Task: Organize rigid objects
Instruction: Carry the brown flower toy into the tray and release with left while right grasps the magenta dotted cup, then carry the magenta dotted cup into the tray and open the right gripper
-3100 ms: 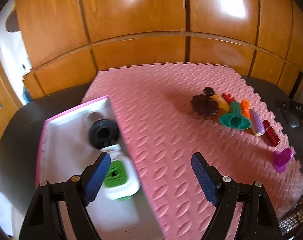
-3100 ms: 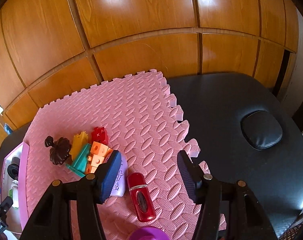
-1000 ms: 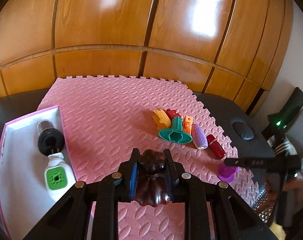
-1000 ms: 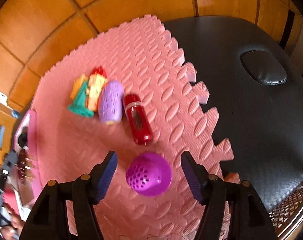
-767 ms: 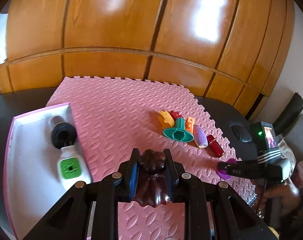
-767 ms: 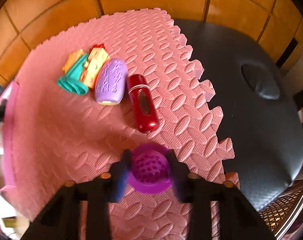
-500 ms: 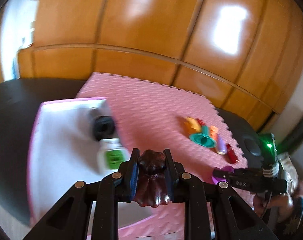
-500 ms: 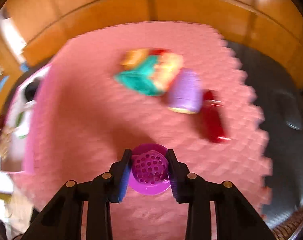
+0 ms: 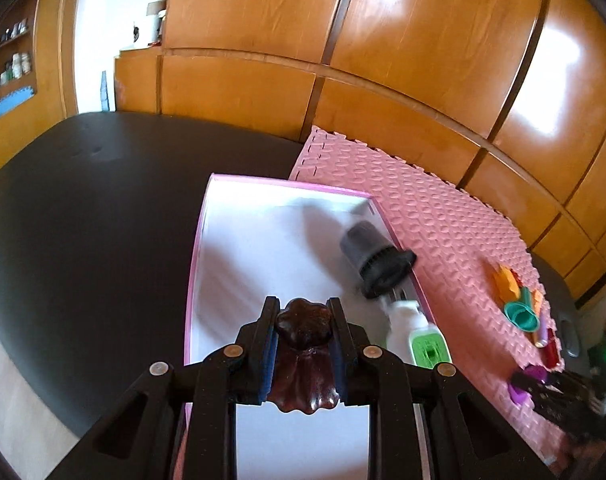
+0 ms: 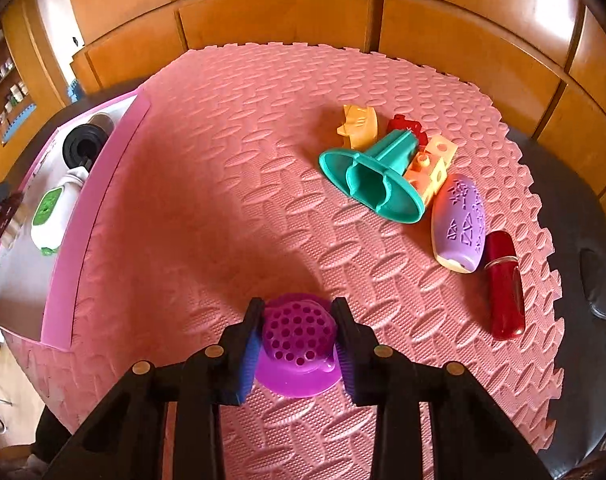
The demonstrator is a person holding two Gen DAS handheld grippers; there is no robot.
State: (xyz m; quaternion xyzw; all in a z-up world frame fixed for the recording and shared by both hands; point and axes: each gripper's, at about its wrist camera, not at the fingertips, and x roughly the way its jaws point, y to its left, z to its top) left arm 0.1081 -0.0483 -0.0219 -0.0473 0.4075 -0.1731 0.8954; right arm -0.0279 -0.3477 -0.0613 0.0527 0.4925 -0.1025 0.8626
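Note:
My left gripper (image 9: pixel 303 306) is shut on a dark brown shell-shaped piece (image 9: pixel 303 360) and hangs over the white box with a pink rim (image 9: pixel 195 264). In the box lie a black round cap (image 9: pixel 377 258) and a white-and-green device (image 9: pixel 419 340). My right gripper (image 10: pixel 299 306) is shut on a purple perforated cup (image 10: pixel 299 336) just above the pink foam mat (image 10: pixel 223 160). Further right on the mat lie a teal funnel (image 10: pixel 375 184), a yellow piece (image 10: pixel 359 128), a red block (image 10: pixel 405 126), an orange block (image 10: pixel 431 168), a lilac oval (image 10: pixel 459 224) and a red tube (image 10: pixel 505 284).
The mat and box rest on a black padded table (image 9: pixel 83 200). Wooden cabinet doors (image 9: pixel 423 40) close off the far side. In the right wrist view the box (image 10: pixel 87 184) stands at the mat's left edge.
My left gripper carried the brown piece leftward from over the mat to above the box. My right gripper closed on the purple cup and swung round towards the box side.

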